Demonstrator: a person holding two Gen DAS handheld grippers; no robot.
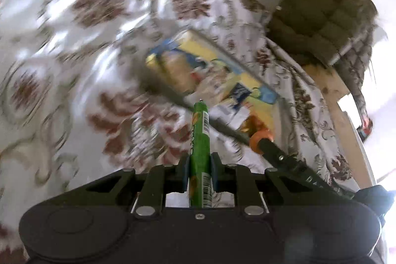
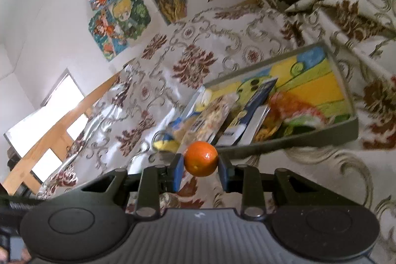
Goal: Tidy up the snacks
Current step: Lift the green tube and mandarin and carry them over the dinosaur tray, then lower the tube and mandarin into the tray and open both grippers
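Note:
My left gripper [image 1: 200, 171] is shut on a thin green snack packet [image 1: 200, 140] with a barcode and holds it above the table. My right gripper [image 2: 200, 166] is shut on a small orange fruit [image 2: 201, 158]. In the left wrist view the right gripper shows as an orange ball [image 1: 259, 139] on black fingers, near the tray's edge. A grey tray [image 2: 341, 130] with a yellow, blue and orange picture inside lies on the table. It holds several snack packets [image 2: 215, 115]. The tray [image 1: 266, 88] looks blurred in the left wrist view.
The table wears a glossy white cloth with brown flower patterns [image 2: 193, 66]. A chair with a dark green quilted jacket [image 1: 321, 16] stands at the table's far side. Colourful pictures [image 2: 118, 16] hang on the white wall. A wooden frame [image 2: 57, 130] stands at the left.

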